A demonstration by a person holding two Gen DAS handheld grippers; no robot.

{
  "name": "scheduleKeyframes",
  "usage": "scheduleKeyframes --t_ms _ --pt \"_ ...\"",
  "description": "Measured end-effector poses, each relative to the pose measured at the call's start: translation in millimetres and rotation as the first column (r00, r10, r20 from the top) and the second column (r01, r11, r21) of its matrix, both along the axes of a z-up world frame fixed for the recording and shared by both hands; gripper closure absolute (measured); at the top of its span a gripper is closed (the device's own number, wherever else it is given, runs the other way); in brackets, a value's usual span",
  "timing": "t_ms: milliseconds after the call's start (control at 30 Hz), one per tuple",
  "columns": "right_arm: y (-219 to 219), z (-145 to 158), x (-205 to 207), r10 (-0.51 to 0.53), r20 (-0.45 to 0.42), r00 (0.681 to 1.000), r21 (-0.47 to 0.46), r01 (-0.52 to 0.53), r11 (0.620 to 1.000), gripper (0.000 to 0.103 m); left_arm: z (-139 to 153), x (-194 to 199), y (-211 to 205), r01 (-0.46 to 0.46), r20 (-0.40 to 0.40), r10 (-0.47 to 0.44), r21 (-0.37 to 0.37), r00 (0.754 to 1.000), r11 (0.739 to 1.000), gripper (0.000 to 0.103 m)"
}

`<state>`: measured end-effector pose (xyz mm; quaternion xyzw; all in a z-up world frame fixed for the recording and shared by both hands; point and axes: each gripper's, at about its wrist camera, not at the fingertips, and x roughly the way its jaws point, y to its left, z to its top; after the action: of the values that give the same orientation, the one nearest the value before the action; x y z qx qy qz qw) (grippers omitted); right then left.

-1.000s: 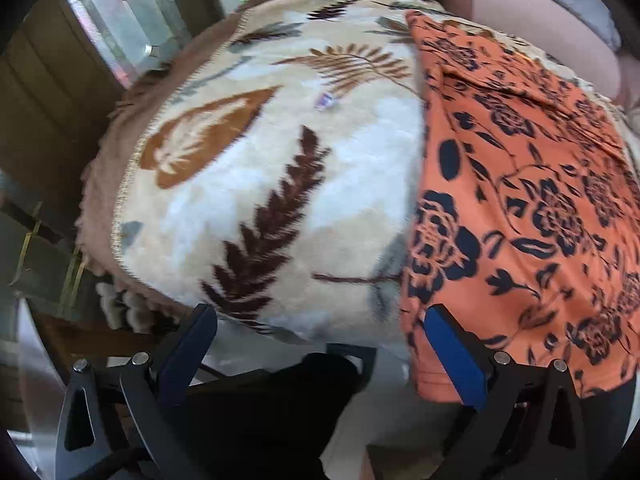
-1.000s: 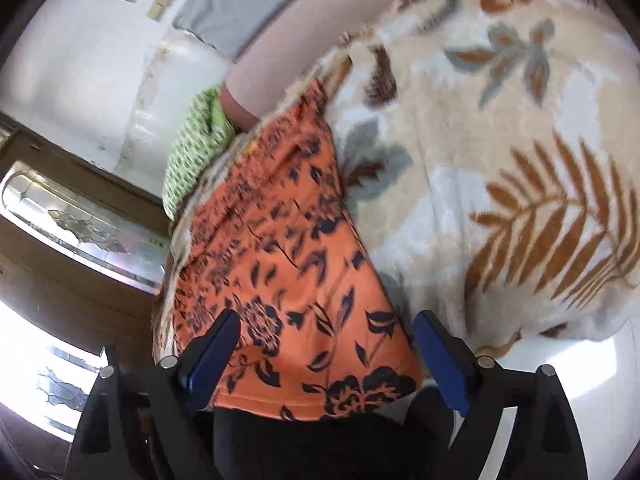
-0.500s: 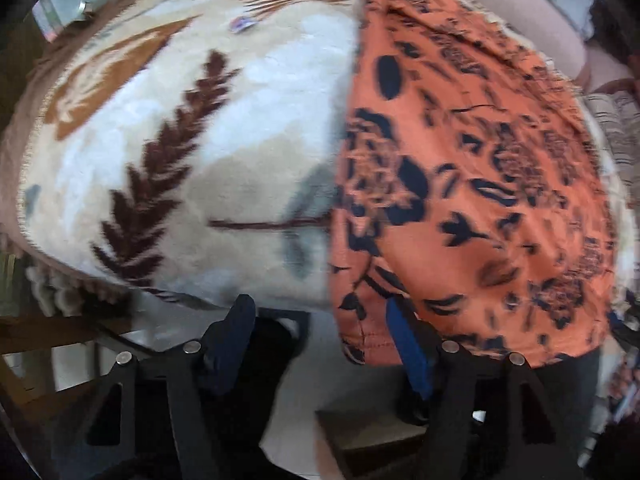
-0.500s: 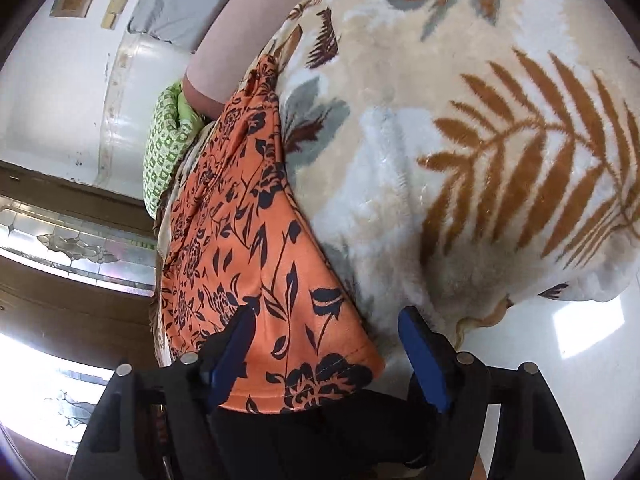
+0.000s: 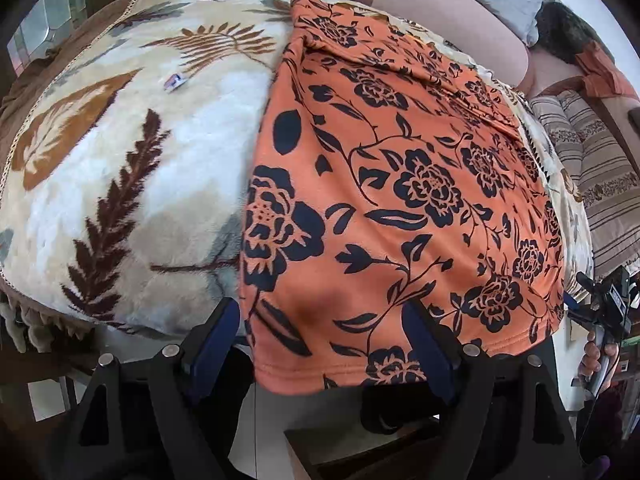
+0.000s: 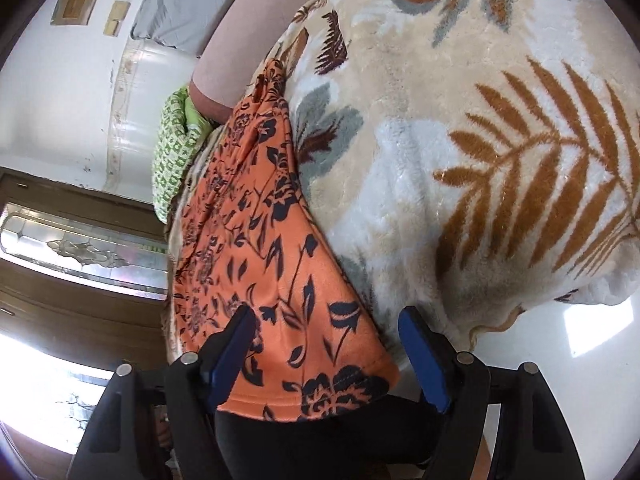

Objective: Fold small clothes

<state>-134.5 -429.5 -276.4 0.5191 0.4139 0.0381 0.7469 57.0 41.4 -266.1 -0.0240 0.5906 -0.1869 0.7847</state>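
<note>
An orange garment with a dark floral print [image 5: 400,184] lies spread on a leaf-patterned blanket [image 5: 132,152], its hem hanging over the near edge. My left gripper [image 5: 320,320] is open, its blue fingers straddling the garment's near left corner. In the right wrist view the same garment [image 6: 260,248] runs away from me, and my right gripper [image 6: 324,332] is open with its fingers on either side of the near right corner. Neither gripper holds the cloth. My right gripper also shows in the left wrist view [image 5: 600,312] beyond the hem.
A green patterned pillow [image 6: 176,152] and a pink bolster [image 5: 452,28] lie at the far end. A striped cushion [image 5: 592,168] sits to the right. The blanket [image 6: 480,160] extends wide to the right. A wooden door with glass [image 6: 80,248] stands behind.
Both grippers have moved in toward the hem and now straddle its near corners. The left gripper shifted right from the blanket onto the garment. Both stay open.
</note>
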Motion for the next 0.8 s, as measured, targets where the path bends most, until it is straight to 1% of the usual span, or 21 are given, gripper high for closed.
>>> scheduleKeyframes --t_ms 67,133,167,200,233,267,300,333,400,467,533,567,600,667,700,733,767,800 --pt "1.7 -3.9 4.7 0.011 -0.007 1.000 -0.009 -0.011 1.000 0.027 -16.2 4.7 -5.3 -0.005 -0.036 0.006 0.044 0.999 0.999 0.019" --pt "3.1 -6.4 9.0 0.017 -0.009 1.000 -0.014 -0.017 1.000 0.027 -30.6 8.0 -7.2 -0.022 -0.076 0.026 0.049 0.997 0.999 0.020" --pt "3.5 -6.1 9.9 0.021 -0.013 1.000 -0.018 -0.021 1.000 0.031 -35.1 6.8 -8.3 -0.027 -0.088 0.031 0.044 0.996 0.999 0.022" --pt "4.1 -5.2 10.4 0.029 -0.017 0.999 -0.027 -0.029 0.999 0.036 -39.8 5.7 -8.5 -0.026 -0.096 0.030 0.037 0.995 0.999 0.030" --pt "5.1 -4.3 10.8 0.042 -0.025 0.999 -0.041 -0.043 0.998 0.051 -42.5 3.8 -8.9 -0.021 -0.099 0.025 0.037 0.995 0.999 0.033" --pt "6.3 -4.0 10.7 0.049 -0.037 0.998 -0.053 -0.051 0.997 0.062 -43.8 2.7 -10.0 -0.015 -0.095 0.020 0.050 0.995 0.999 0.039" --pt "7.2 -4.7 10.1 0.057 -0.048 0.997 -0.058 -0.060 0.996 0.065 -43.7 1.6 -9.2 -0.013 -0.088 0.019 0.062 0.996 0.998 0.046" --pt "8.4 -5.8 9.4 0.069 -0.053 0.996 -0.055 -0.072 0.996 0.066 -43.3 0.9 -7.3 -0.015 -0.086 0.021 0.066 0.996 0.998 0.050" --pt "11.8 -6.9 8.1 0.082 -0.048 0.995 -0.046 -0.084 0.995 0.066 -41.7 -1.4 2.1 -0.028 -0.089 0.032 0.051 0.996 0.998 0.063" --pt "15.7 -8.1 8.4 0.097 -0.035 0.995 -0.022 -0.098 0.995 0.066 -40.1 -2.3 11.0 -0.036 -0.096 0.039 0.026 0.995 0.999 0.066" --pt "20.7 -7.8 9.1 0.107 -0.023 0.994 0.003 -0.107 0.994 0.066 -39.1 -2.5 14.1 -0.039 -0.093 0.041 0.024 0.995 0.999 0.066" --pt "22.1 -7.3 10.0 0.115 -0.019 0.993 0.011 -0.115 0.993 0.066 -39.3 -0.1 16.7 -0.047 -0.090 0.050 0.035 0.995 0.998 0.062" --pt "23.7 -7.2 11.3 0.125 -0.019 0.992 0.019 -0.125 0.992 0.066 -39.5 0.3 23.4 -0.056 -0.098 0.061 0.045 0.993 0.997 0.046" --pt "25.2 -8.4 14.3 0.127 -0.051 0.991 0.017 -0.126 0.992 0.063 -41.7 7.5 29.9 -0.089 -0.119 0.096 0.064 0.988 0.994 0.028" --pt "25.3 -9.6 15.9 0.131 -0.062 0.989 0.026 -0.130 0.991 0.059 -42.0 8.3 34.5 -0.102 -0.117 0.109 0.065 0.987 0.993 0.028" --pt "25.5 -10.5 17.3 0.134 -0.071 0.988 0.033 -0.132 0.991 0.041 -42.8 9.2 34.9 -0.104 -0.121 0.110 0.056 0.986 0.993 0.028" --pt "25.6 -10.6 18.1 0.132 -0.075 0.988 0.038 -0.129 0.991 0.034 -43.5 9.0 34.5 -0.098 -0.125 0.104 0.048 0.987 0.994 0.028" --pt "25.9 -10.5 18.6 0.128 -0.073 0.989 0.044 -0.125 0.991 0.034 -44.0 8.1 33.6 -0.089 -0.122 0.093 0.044 0.988 0.995 0.028"
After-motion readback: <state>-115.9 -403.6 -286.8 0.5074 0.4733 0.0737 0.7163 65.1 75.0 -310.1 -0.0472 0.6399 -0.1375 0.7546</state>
